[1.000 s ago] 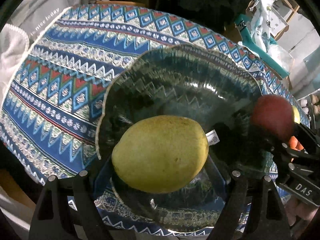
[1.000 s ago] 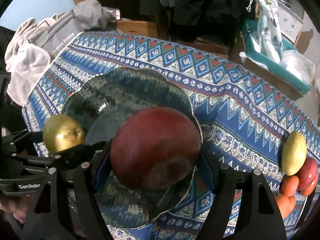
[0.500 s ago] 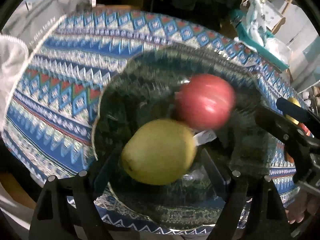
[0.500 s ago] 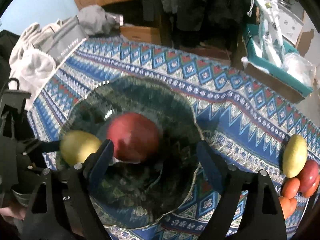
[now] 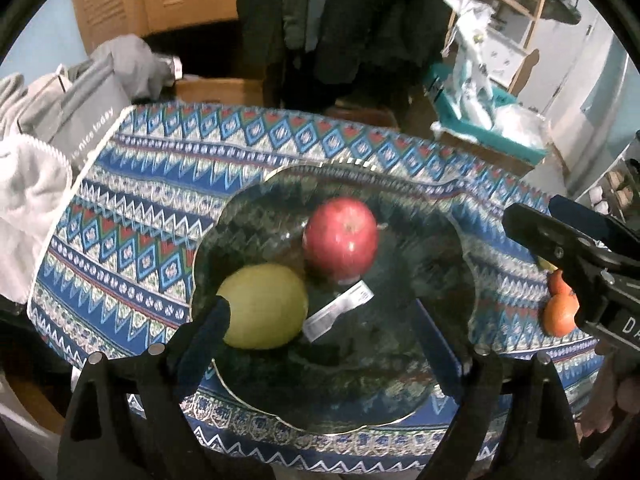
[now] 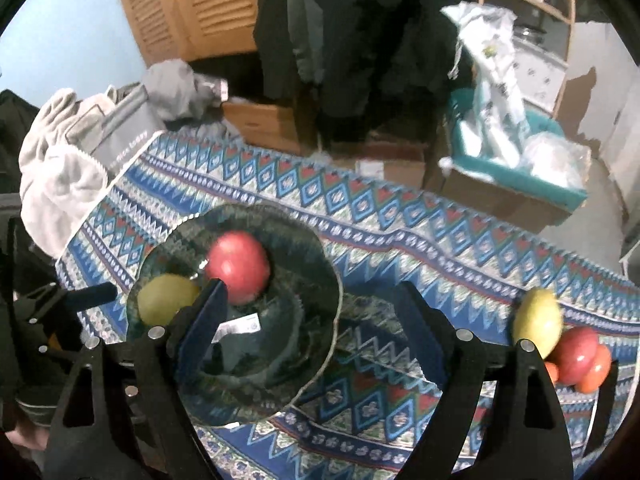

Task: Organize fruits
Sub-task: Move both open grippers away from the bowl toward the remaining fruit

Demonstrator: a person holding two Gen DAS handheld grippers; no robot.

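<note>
A dark glass bowl sits on the patterned tablecloth and also shows in the right wrist view. In it lie a yellow-green pear and a red apple, seen too in the right wrist view as the pear and the apple. My left gripper is open and empty above the bowl's near side. My right gripper is open and empty, above the bowl's right rim. A white label lies in the bowl.
At the table's right end lie another pear, a red apple and orange fruits. Grey and white clothes lie at the left end. Boxes and a teal bin stand beyond the far edge.
Both grippers opened and let go: the pear and the red apple now lie in the bowl. Both grippers have drawn back and up from the bowl.
</note>
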